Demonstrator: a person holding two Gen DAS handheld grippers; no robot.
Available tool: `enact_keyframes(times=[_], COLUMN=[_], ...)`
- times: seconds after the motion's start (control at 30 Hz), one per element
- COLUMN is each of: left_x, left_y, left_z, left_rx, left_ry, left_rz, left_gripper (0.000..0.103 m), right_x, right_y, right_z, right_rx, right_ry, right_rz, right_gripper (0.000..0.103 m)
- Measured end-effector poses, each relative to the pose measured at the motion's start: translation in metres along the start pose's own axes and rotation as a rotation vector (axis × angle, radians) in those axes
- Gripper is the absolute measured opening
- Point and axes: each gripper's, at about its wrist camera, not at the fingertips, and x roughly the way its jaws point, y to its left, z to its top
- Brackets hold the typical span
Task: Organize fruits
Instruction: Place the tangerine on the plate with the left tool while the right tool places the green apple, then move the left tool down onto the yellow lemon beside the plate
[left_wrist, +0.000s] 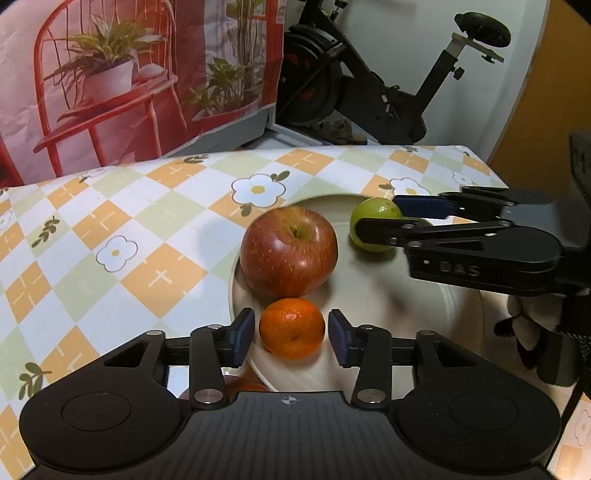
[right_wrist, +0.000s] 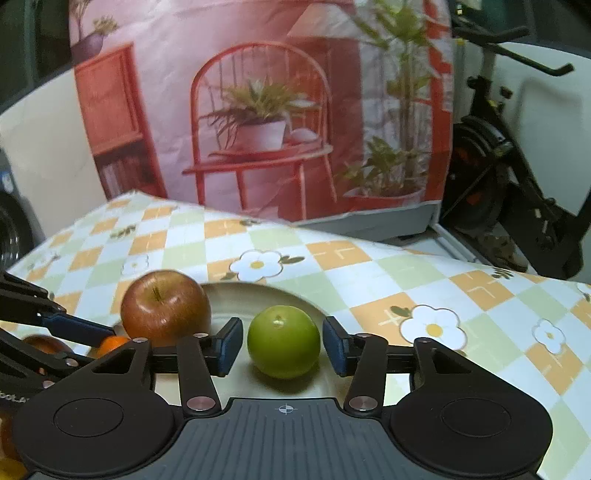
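A cream plate on the checked tablecloth holds a red apple, an orange mandarin and a green fruit. My left gripper is open, its pads either side of the mandarin with small gaps. My right gripper is open around the green fruit, not touching it. The right gripper also shows in the left wrist view, reaching in from the right. The apple and a bit of the mandarin show in the right wrist view.
Another red fruit lies partly hidden under my left gripper beside the plate; it also shows in the right wrist view. A printed backdrop stands behind the table. An exercise bike stands beyond the far edge.
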Motion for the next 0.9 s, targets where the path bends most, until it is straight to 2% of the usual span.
enact_keyframes(times=[0.07, 0.33, 0.53, 0.9], left_x=[-0.005, -0.038, -0.07, -0.107], left_y=[-0.001, -0.002, 0.008, 0.024], left_z=[0.001, -0.001, -0.013, -0.053], left_rx=[0.005, -0.007, -0.024, -0.07], left_ry=[-0.013, -0.077, -0.124, -0.151], left_rz=[0.0, -0.013, 0.004, 0.012], left_gripper=[0.052, 0.052, 0.052, 0.052], right_x=[-0.011, -0.059, -0.092, -0.122], right_y=[-0.001, -0.003, 0.011, 0.069], right_z=[-0.002, -0.027, -0.053, -0.097], right_rx=[0.016, 0.149, 0.225, 0.184], right_ry=[-0.02, -0.087, -0.122, -0.11], right_rz=[-0.006, -0.022, -0.032, 0.005], right_gripper=[0.047, 0.047, 0.047, 0.048])
